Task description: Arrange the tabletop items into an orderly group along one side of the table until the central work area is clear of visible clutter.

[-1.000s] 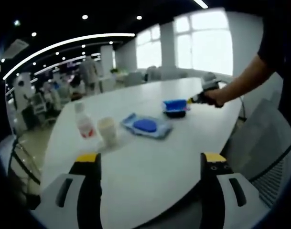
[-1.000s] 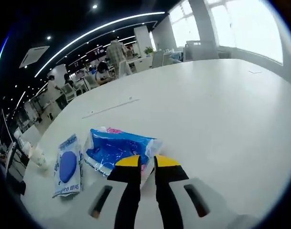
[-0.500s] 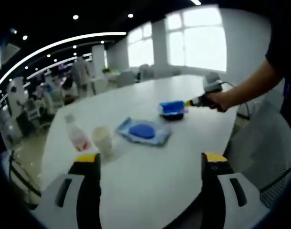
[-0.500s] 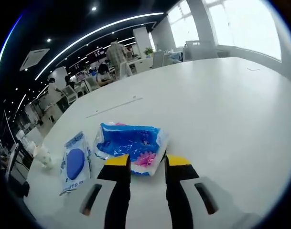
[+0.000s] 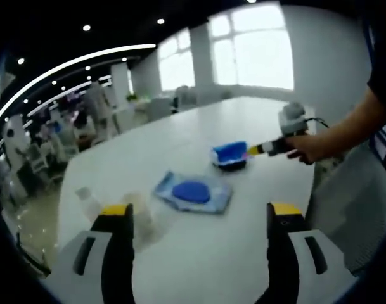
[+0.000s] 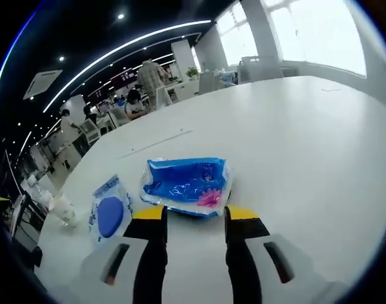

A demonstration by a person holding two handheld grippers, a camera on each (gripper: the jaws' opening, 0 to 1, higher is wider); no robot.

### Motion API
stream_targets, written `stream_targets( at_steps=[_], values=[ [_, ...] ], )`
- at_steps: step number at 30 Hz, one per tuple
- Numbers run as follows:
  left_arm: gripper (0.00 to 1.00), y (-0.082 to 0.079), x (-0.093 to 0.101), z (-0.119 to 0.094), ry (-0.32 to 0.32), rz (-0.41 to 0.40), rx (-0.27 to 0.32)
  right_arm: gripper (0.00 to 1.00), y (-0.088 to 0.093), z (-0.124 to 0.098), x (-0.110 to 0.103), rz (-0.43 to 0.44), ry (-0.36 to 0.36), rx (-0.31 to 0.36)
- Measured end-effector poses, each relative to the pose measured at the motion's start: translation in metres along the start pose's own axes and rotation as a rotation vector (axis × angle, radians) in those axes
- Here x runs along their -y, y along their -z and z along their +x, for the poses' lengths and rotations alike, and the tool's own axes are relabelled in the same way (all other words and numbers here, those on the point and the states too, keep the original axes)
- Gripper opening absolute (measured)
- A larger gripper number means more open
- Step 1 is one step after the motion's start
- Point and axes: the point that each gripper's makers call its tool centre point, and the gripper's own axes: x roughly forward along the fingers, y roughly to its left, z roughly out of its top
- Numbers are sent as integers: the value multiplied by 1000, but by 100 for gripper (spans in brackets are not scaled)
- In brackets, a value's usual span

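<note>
A white table carries a blue packet, a flat wipes pouch — and a cup beside it.

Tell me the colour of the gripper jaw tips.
Yellow tips on black jaws, clearest on the right gripper in the right gripper view.

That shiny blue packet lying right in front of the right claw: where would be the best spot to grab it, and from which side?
Probably the near edge of the blue packet, approached from the side where the right claw already sits. The packet lies flat on the table, so its thin crimped edge looks easier to pinch than its puffy middle. The claw is open, with that edge just beyond its tips.
</note>
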Motion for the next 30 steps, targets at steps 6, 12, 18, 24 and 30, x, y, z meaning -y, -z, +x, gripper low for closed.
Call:
stream_targets(
  at_steps=[6,12,18,24,30],
  values=[
    [82,-15,-12,21,20,69,-20,36,5,-5,-13,17,-16,2],
    [79,-32,-28,38,17,127,-47,36,11,-10,-24,35,-33,-1],
    [78,-52,-44,63,37,185,-71,37,22,-15,-39,52,-56,-12],
    [78,-49,-50,78,66,200,-101,37,29,-18,-48,58,-66,-18],
    [77,-42,-60,92,80,218,-144,37,36,-21,-57,65,-80,-29]
  ],
)
